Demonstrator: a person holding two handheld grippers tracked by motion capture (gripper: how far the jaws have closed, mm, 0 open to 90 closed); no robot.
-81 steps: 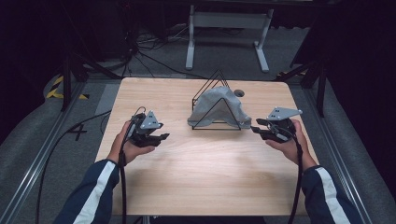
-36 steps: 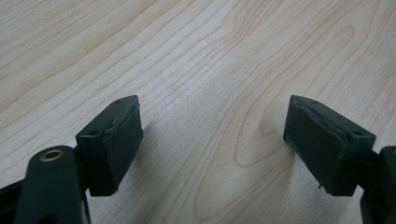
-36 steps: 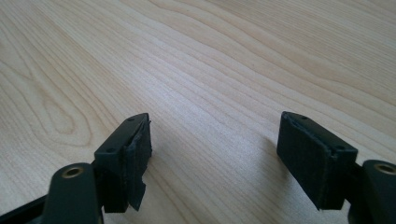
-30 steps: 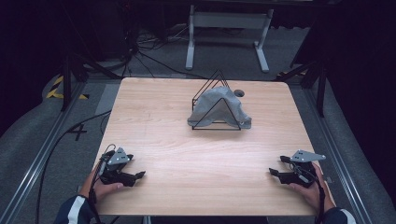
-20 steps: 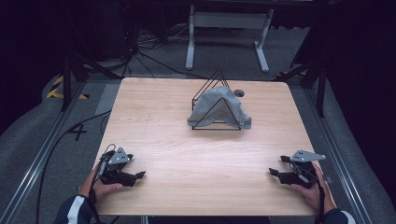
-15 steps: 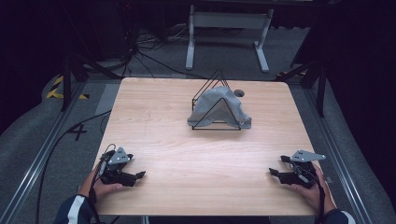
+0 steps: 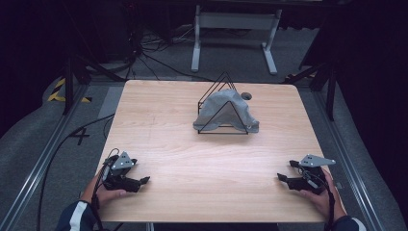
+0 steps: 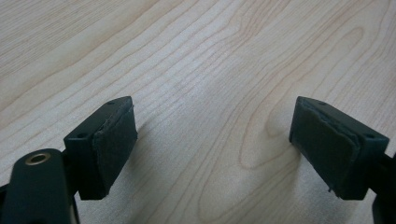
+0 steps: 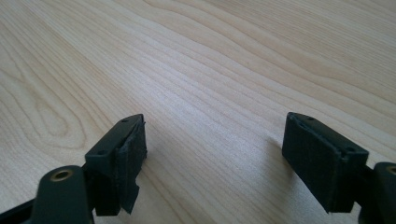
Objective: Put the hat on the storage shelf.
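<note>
Grey cloth lies draped over a black wire triangular rack at the table's far centre, crumpled and unheld. Left gripper and right gripper rest at the near corners, jaws apart and empty; 2.7 seconds ago both flanked the rack.

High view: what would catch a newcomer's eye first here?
The grey cloth draped over a black wire triangular rack stands out, set toward the far middle of the pale wooden table. Next come the two hand-held tools at the near corners: the left claw and the right claw, both open with nothing between the jaws, well apart from the cloth.
</note>
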